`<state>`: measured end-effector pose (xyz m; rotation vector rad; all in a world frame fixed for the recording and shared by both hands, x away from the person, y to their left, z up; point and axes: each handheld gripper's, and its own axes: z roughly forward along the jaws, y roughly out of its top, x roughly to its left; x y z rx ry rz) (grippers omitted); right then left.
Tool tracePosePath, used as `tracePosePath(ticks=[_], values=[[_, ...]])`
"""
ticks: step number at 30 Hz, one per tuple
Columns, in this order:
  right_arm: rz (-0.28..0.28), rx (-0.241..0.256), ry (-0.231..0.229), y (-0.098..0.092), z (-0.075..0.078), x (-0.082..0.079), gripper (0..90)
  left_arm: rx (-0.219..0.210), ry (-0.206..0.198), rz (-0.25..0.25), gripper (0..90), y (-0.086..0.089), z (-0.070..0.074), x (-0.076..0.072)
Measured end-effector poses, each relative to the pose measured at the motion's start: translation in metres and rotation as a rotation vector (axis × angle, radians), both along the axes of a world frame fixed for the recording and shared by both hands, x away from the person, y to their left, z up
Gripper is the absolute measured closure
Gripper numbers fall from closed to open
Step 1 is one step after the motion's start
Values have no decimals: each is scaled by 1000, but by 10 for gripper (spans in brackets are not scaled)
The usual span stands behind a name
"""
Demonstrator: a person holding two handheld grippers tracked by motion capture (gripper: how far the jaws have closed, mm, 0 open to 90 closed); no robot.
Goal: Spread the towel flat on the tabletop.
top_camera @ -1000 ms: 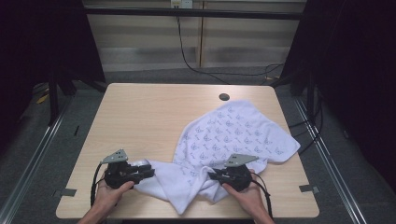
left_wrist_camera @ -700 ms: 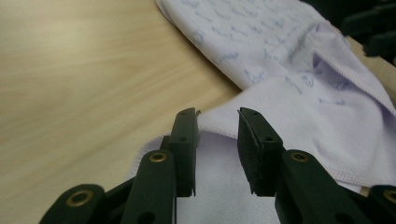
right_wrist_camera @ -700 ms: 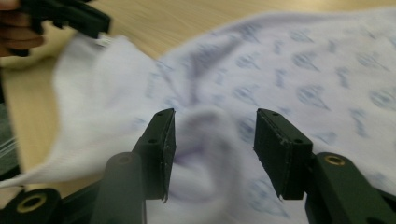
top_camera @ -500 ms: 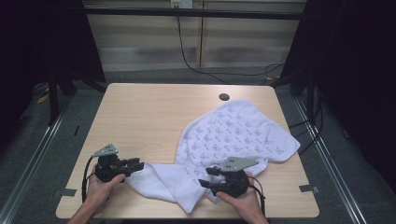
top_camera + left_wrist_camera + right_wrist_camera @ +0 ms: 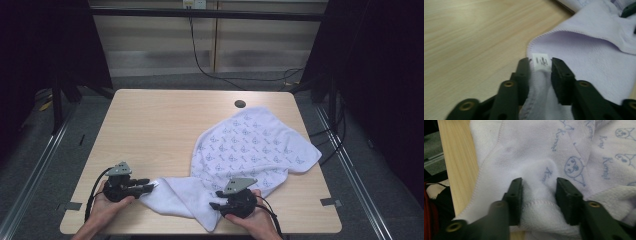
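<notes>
Towel (image 5: pixel 250 150) dragged left, table hole (image 5: pixel 240 104) clear

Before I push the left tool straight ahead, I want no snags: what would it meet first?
The left tool already pinches the white towel at its label. Straight on, it would likely plough into the towel's raised fold; beyond that, probably the right tool.

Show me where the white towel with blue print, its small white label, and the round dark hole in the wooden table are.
white towel with blue print (image 5: pixel 252 145), high view, its spread printed part
small white label (image 5: pixel 541 61), left gripper view, its printed face
round dark hole (image 5: pixel 240 104), high view, its centre
</notes>
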<state>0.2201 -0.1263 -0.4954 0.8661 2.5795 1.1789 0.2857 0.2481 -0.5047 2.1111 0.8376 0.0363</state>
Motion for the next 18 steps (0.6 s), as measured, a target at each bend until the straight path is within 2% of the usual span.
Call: tracePosePath(ticks=[1, 2, 3, 5, 6, 9, 11, 14, 16, 18], values=[[-4, 19, -4, -2, 2, 0, 719, 5, -1, -21, 824, -2, 0, -1], [-4, 19, -4, -2, 2, 0, 719, -2, -2, -26, 824, -3, 1, -2], [-20, 65, 7, -6, 5, 2, 724, -26, 1, -27, 838, -3, 3, -2], [-26, 94, 10, -10, 8, 4, 722, -60, -11, -13, 842, -2, 7, -2], [-26, 94, 10, -10, 8, 4, 722, -94, -18, 2, 842, 0, 11, -1], [-38, 161, 18, -19, 18, 8, 685, -154, -49, 33, 846, 5, 21, 1], [-35, 159, 16, -20, 19, 9, 682, -196, -65, 53, 846, 8, 29, 2], [-17, 157, 19, -20, 20, 8, 720, -223, -94, 62, 846, 8, 39, 4], [-30, 161, 16, -20, 21, 9, 719, -222, -107, 69, 846, 8, 43, 7], [-37, 203, 13, -24, 26, 11, 720, -238, -121, 86, 848, 10, 49, 10]])
